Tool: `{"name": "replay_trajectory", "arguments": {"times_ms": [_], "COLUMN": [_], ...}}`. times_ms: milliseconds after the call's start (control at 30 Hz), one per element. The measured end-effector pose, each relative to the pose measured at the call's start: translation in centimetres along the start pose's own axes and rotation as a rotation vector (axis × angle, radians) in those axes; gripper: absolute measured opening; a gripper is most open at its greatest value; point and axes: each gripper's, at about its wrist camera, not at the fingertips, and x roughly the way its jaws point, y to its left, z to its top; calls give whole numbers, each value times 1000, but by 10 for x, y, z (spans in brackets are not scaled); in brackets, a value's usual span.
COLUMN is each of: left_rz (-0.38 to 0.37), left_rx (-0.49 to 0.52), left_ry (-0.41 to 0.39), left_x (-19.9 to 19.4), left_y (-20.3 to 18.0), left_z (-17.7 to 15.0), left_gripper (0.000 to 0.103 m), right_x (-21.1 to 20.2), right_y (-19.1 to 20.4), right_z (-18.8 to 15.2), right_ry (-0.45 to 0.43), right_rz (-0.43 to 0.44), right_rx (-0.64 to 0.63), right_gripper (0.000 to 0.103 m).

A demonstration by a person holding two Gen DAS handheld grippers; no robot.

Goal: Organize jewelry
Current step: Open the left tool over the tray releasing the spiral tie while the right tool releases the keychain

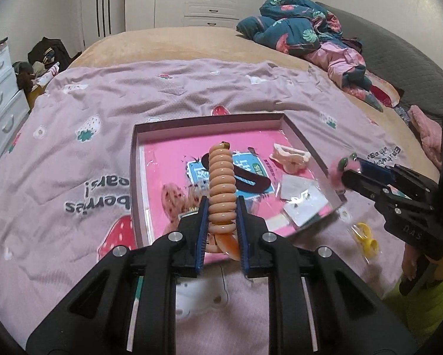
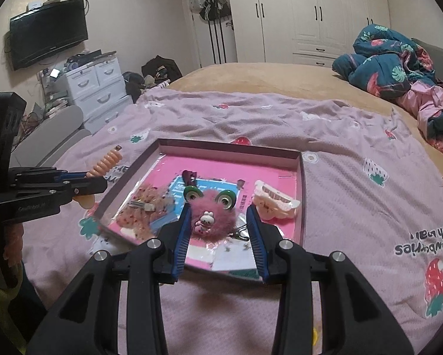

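Over the tray [image 1: 137, 159], left jaws clamp a coiled hair tie [image 1: 221, 189], right jaws a fuzzy clip [image 2: 214, 216].

coil hair tie [image 1: 221, 189] peach | fuzzy clip [image 2: 212, 216] pink, green eyes | tray [image 1: 298, 130] pink | blanket [image 1: 88, 162] mauve, strawberry print

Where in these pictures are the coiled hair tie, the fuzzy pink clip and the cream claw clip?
coiled hair tie [image 1: 220, 186], left wrist view, middle coils of the spiral.
fuzzy pink clip [image 2: 211, 217], right wrist view, furry body below the green eyes.
cream claw clip [image 2: 273, 204], right wrist view, its toothed middle.
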Motion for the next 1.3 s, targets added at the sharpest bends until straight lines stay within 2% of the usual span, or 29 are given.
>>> {"name": "replay_trajectory", "arguments": {"times_ms": [267, 633, 967, 1300], "left_rz": [6, 5, -22, -20], "left_rx": [-9, -46, -46, -59], "left_ry": [38, 94, 102, 143], "left_x": [38, 80, 95, 115], "left_y": [2, 11, 4, 8], "left_z": [8, 9, 19, 22], "left_gripper": [10, 10, 10, 10], "right_x": [34, 68, 76, 84], "right_y": [-18, -28, -5, 23], "right_z": [-2, -22, -28, -31], "right_ry": [57, 138, 157, 177], "right_rz": [-31, -49, 1, 47], "right_rx": [32, 52, 9, -32], "right_gripper": [36, 36, 36, 38]}}
